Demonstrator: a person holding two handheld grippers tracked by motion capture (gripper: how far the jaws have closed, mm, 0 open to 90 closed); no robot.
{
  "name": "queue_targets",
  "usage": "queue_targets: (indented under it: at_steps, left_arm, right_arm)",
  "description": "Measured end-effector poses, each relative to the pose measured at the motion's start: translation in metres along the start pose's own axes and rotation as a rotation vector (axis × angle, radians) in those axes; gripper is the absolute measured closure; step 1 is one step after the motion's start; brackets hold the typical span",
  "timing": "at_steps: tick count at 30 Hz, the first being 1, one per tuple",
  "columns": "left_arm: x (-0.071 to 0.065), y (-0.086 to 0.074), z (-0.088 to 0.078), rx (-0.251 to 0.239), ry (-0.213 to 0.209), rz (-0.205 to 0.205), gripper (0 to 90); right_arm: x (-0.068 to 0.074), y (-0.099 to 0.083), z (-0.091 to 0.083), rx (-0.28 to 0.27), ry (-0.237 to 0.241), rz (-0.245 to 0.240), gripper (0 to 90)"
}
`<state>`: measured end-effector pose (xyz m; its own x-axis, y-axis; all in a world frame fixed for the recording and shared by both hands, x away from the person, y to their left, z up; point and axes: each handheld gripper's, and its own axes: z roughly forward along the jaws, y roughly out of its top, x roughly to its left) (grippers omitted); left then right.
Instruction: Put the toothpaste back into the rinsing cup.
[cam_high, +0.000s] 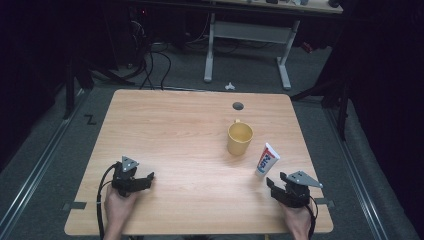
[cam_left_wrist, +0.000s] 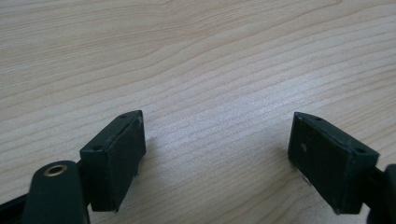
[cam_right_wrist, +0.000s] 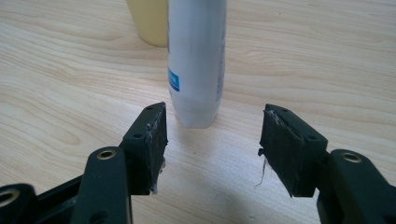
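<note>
Light wood-grain worktop (cam_high: 190, 145) in a dark room, grey carpeted floor (cam_high: 50, 150), white plastic toothpaste tube (cam_right_wrist: 196, 60) standing cap-down just ahead of right gripper (cam_right_wrist: 212, 135), jaws wide, untouched, yellow mug (cam_high: 239, 138) behind, left gripper (cam_left_wrist: 217, 154) jaws wide, empty.

A yellow mug (cam_high: 240, 138) stands on the wooden bench (cam_high: 175, 130), beyond the right hand-held gripper (cam_high: 281, 189). Farther off, a round hole (cam_high: 238, 106) marks the bench.

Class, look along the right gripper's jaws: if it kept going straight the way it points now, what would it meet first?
Most likely the white tube standing upright on its cap just ahead of the open right gripper, roughly centred between the jaws. The yellow cup stands behind it, so the tube would be met first.
</note>
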<state>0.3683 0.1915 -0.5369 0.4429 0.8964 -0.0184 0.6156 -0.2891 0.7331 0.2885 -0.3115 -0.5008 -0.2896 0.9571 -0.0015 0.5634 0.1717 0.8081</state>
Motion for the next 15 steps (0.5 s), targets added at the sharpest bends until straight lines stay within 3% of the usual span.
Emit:
queue_targets:
  at_steps: [15]
  left_arm:
    - [0.000, 0.000, 0.000, 0.000, 0.001, 0.000, 19.5]
  right_arm:
    - [0.007, 0.020, 0.017, -0.008, 0.036, -0.009, 39.3]
